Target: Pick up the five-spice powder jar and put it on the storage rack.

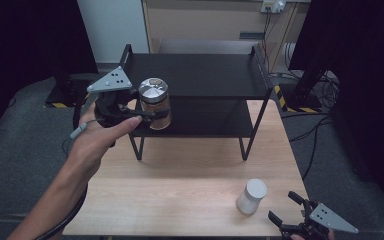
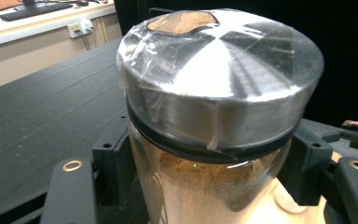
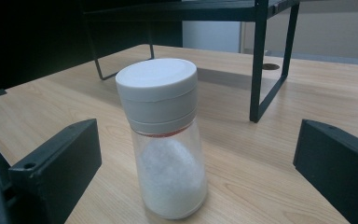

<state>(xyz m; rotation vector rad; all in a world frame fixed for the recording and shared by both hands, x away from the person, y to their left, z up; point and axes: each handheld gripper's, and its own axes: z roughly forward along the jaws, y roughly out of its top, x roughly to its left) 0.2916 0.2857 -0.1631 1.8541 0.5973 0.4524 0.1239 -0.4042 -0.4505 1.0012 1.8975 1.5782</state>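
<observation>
A glass jar of brown powder (image 1: pixel 154 103) with a silver lid wrapped in clear film (image 2: pixel 219 74) hangs in the air at the left front of the black shelf (image 1: pixel 195 75). My left gripper (image 1: pixel 150 114) is shut on it, its jaws pressing the glass just under the lid. A white-capped shaker of white powder (image 1: pixel 251 196) stands upright on the wooden table (image 1: pixel 190 170) near the front right. My right gripper (image 1: pixel 286 209) is open just behind the shaker (image 3: pixel 165 140), with the jaws wide on either side and not touching it.
The black two-level shelf stands at the back of the table on thin legs (image 1: pixel 245 145). Cables and dark stands (image 1: pixel 310 85) lie on the floor to the right. The table's edges drop to grey carpet on both sides.
</observation>
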